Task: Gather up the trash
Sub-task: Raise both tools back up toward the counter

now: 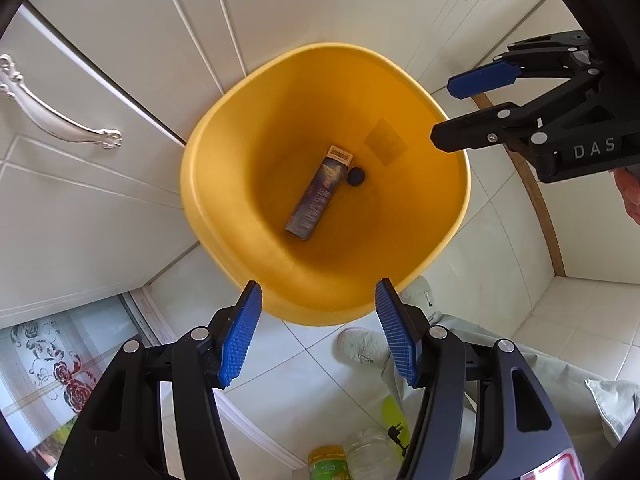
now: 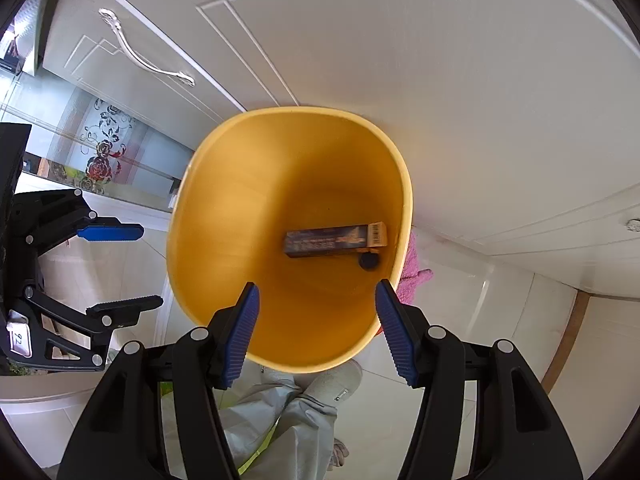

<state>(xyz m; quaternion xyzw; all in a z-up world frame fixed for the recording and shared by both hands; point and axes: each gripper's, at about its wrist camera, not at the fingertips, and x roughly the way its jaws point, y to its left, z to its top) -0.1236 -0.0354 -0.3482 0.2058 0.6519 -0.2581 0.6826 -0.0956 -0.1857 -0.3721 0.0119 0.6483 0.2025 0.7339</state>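
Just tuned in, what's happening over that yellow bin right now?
Both handheld grippers hang above the yellow trash bin, which stands on the tiled floor against white cabinet doors. The left gripper and right gripper are both open and hold nothing. At the bottom of the bin lie a long dark carton with a barcode and a small dark round cap right beside it. Nothing is being carried at this moment.

White tiled floor (image 1: 532,332), against white cabinets (image 1: 100,208). On it: yellow bin (image 1: 248,152); pink cloth (image 2: 414,270) just beside the bin; slippered feet (image 1: 360,346) near the bin; green-labelled jar (image 1: 326,462) and clear bottle (image 1: 370,454), side by side.
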